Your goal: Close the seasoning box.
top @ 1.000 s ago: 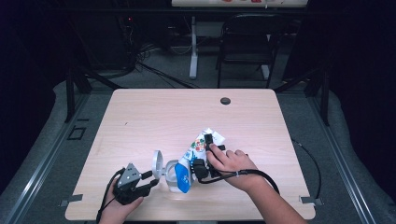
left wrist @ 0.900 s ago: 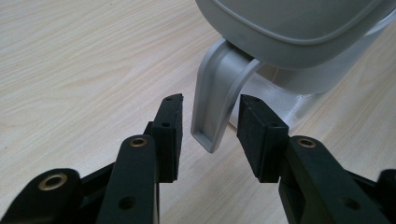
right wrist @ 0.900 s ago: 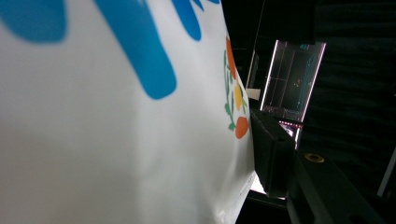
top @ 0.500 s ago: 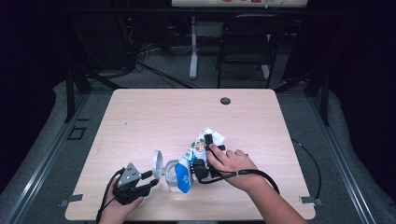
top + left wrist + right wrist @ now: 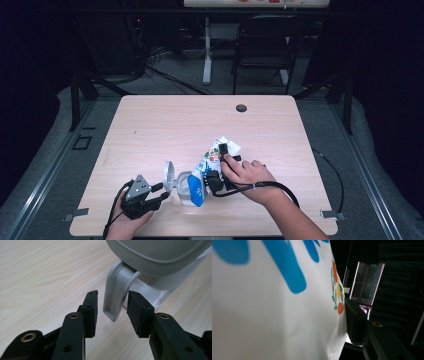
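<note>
Now, high view: white printed pouch (image 5: 214, 156) tilted over clear round container (image 5: 186, 188), table's (image 5: 150, 125) 6 o'clock; nothing moved | left gripper view: left gripper (image 5: 112, 311) parted around smooth grey lid tab (image 5: 115, 296), untouched | right gripper view: right gripper (image 5: 348, 322) clamps glossy pouch.

High view overhead; tongs views close-up.

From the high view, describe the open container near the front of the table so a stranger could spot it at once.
On the light wooden table, look near the front edge, between the person's two hands. There sits a small clear container with its round grey lid flipped up. The left gripper brackets its grey tab, and a white pouch with blue and fruit print, held by the right gripper, leans against it.
</note>
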